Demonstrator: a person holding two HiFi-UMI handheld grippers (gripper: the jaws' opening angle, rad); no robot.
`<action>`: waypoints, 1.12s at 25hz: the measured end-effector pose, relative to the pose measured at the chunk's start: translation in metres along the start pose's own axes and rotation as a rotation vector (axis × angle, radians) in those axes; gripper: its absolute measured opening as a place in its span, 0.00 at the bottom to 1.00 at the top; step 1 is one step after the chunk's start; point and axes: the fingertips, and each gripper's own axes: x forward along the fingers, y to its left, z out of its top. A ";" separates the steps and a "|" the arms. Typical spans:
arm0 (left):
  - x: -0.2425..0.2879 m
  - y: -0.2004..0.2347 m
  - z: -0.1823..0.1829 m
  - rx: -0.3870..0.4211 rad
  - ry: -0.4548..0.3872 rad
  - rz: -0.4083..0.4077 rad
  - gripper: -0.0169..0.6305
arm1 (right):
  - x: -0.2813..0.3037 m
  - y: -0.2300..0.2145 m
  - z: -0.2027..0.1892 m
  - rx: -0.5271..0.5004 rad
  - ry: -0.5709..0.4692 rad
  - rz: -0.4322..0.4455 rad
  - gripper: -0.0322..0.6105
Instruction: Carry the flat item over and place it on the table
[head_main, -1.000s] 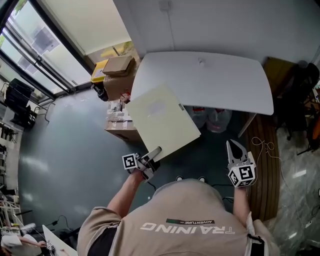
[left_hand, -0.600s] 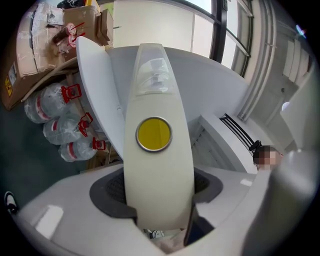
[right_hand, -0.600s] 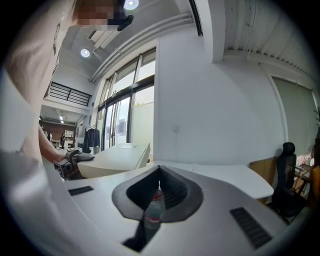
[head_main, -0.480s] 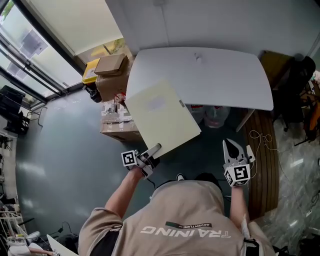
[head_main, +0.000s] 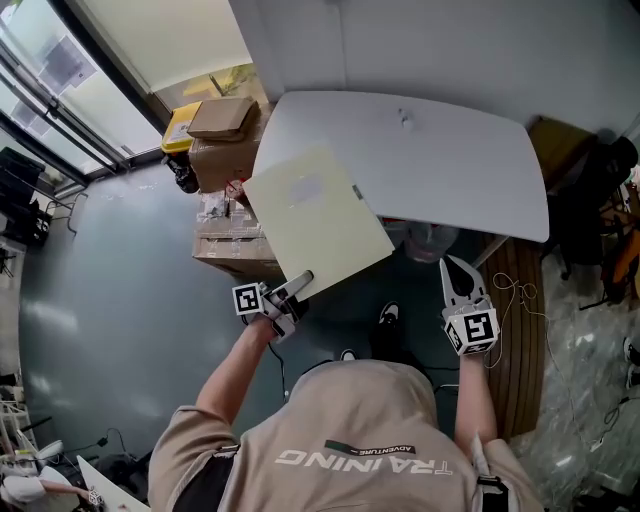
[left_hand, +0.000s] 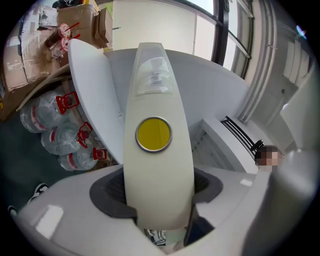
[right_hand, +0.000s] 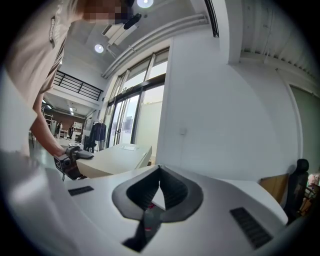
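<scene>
Board (head_main: 318, 222) clamped at near corner in left tongs (head_main: 299, 284), right tongs (head_main: 453, 267) closed, empty

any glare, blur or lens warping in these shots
Head view: sharp, windows washed out bright. Left gripper view: fisheye bows the flat item into a curve, dark corners. Right gripper view: same rounded vignette, ceiling lamp glares.

Offered open room at twelve o'clock over the white table (head_main: 440, 165). Blocked at ten by cardboard boxes (head_main: 225, 135), at two by a dark chair (head_main: 600, 185), beneath by water bottles (left_hand: 50, 137).
</scene>
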 end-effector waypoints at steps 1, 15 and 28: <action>0.004 0.001 0.005 0.004 -0.009 0.001 0.46 | 0.007 -0.005 -0.001 0.002 -0.004 0.011 0.06; 0.076 0.032 0.075 0.023 -0.164 0.073 0.46 | 0.118 -0.109 -0.025 0.091 -0.013 0.131 0.06; 0.100 0.083 0.105 -0.056 -0.218 0.131 0.46 | 0.193 -0.150 -0.045 0.185 0.023 0.172 0.06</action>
